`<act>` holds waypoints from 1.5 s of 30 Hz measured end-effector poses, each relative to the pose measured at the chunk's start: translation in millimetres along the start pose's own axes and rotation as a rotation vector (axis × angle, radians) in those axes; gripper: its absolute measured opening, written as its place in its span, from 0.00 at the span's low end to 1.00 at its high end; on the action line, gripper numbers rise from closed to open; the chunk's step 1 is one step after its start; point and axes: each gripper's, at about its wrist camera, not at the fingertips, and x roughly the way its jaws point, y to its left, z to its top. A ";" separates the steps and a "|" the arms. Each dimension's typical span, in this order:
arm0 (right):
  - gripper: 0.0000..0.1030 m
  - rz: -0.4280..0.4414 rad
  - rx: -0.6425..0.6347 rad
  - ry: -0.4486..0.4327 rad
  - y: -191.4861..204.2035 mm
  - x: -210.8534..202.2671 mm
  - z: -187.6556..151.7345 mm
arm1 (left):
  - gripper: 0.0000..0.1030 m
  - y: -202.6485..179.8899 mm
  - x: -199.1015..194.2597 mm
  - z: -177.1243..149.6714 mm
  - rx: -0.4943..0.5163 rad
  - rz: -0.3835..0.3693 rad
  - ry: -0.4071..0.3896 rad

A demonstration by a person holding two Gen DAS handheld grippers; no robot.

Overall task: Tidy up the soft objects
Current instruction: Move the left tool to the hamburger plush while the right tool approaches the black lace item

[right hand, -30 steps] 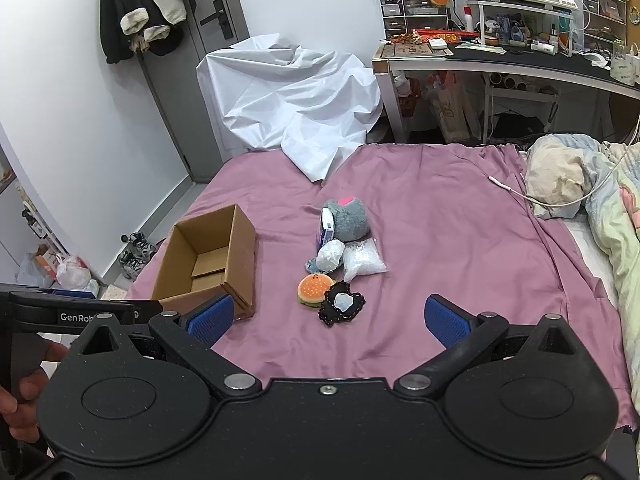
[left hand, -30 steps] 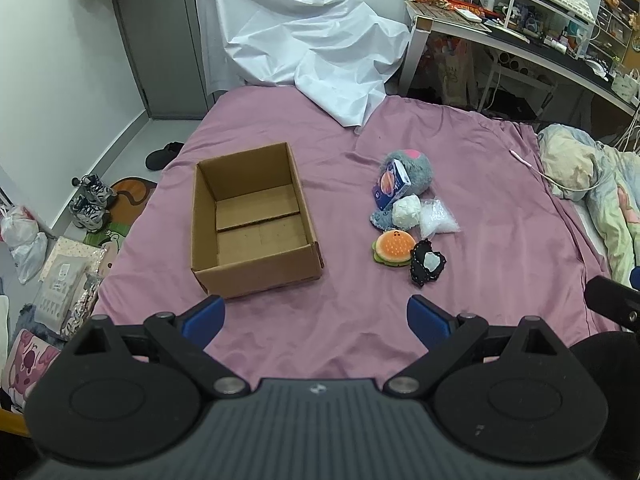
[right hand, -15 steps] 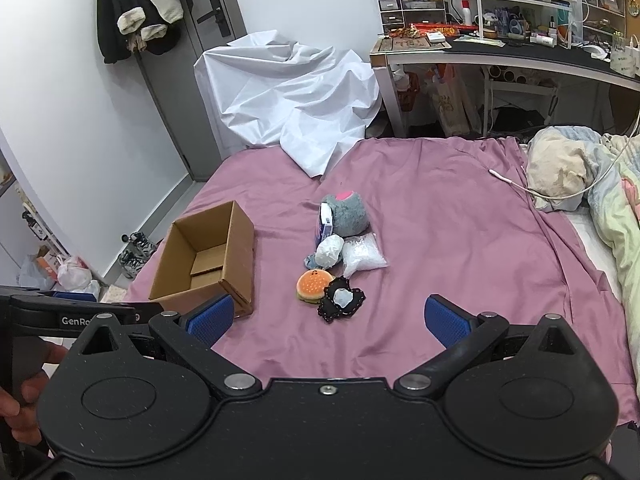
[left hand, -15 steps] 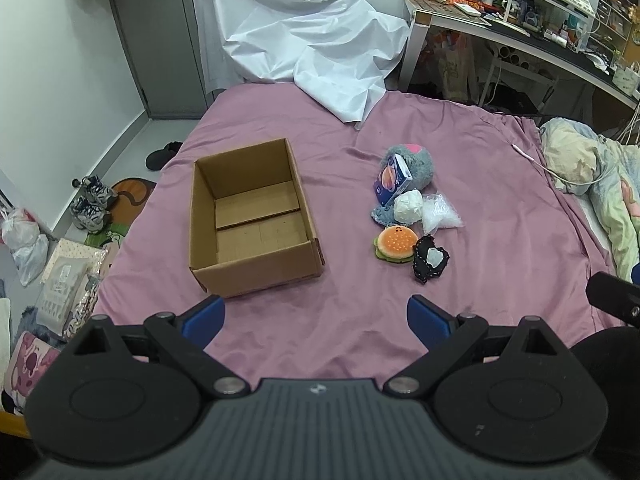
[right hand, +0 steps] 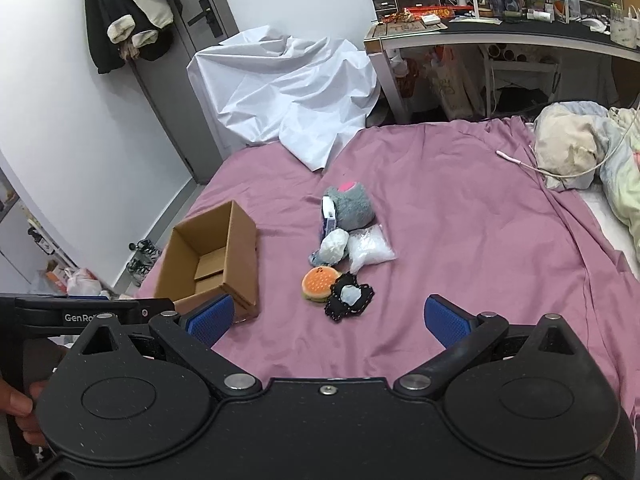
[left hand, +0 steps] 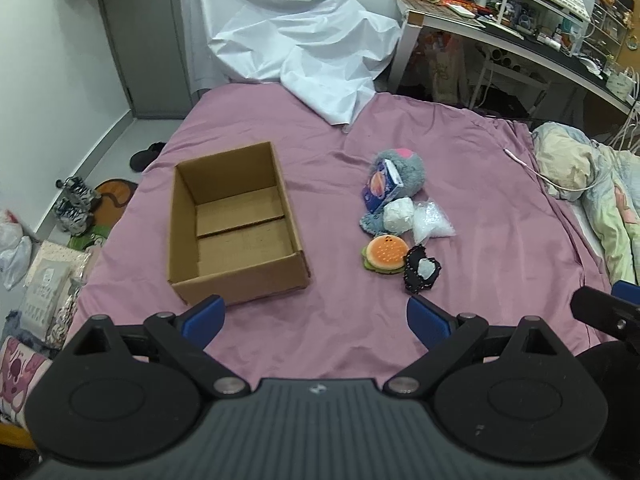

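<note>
Right wrist view reads part of a label — "GenRo", white on the black body of the left gripper (right hand: 92, 316) at the near left edge, with a hand (right hand: 18, 404) wrapped round its handle. No other writing can be made out; the blue carton (left hand: 380, 187) has a printed orange picture, its text too small to read.

Both sets of jaws are spread wide with nothing between them. The left gripper (left hand: 314, 318) hangs over the near edge of the bed (left hand: 480, 200), the right gripper (right hand: 326, 320) likewise, its blue pads (right hand: 444, 322) well apart.

The box (left hand: 236, 224) sits open and empty on the pink sheet, left of the soft things. These lie in a tight cluster at mid-bed: a grey plush (left hand: 404, 168) farthest, the carton leaning on its left side, a white ball (left hand: 398, 214) and a clear bag (left hand: 432, 224) just nearer, then a burger toy (left hand: 386, 252) touching a black pouch (left hand: 422, 272) nearest of all. A white cloth (left hand: 296, 52) drapes over the far end of the bed; the desk (right hand: 500, 28) stands far right.

Against half a second ago the cluster and box lie as they did — both views sit only slightly shifted, and the jaws are as wide as before.
</note>
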 end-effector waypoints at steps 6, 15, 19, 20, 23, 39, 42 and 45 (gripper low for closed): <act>0.96 -0.014 -0.003 -0.008 -4.5 9.5 1.6 | 0.93 -7.7 10.9 6.7 0.008 -0.035 -0.011; 0.87 -0.014 0.034 0.001 -12.5 29.0 7.7 | 0.93 -18.8 47.9 27.4 0.071 -0.110 0.000; 0.87 -0.023 0.034 0.005 -14.1 38.7 10.8 | 0.91 -28.5 64.6 28.4 0.104 -0.145 0.037; 0.87 -0.024 0.038 0.007 -14.8 41.4 11.3 | 0.91 -30.3 66.8 27.7 0.106 -0.157 0.032; 0.84 -0.023 0.049 0.021 -17.3 51.9 11.6 | 0.91 -35.6 74.1 26.7 0.132 -0.169 0.012; 0.60 -0.006 0.136 0.192 -36.4 136.5 -3.2 | 0.74 -26.5 166.0 28.0 0.118 -0.277 0.119; 0.54 -0.005 0.139 0.226 -39.1 155.2 -3.0 | 0.71 -29.6 180.2 26.3 0.120 -0.296 0.131; 0.49 0.004 0.157 0.253 -43.9 170.3 -0.5 | 0.69 -32.5 193.8 26.3 0.115 -0.299 0.144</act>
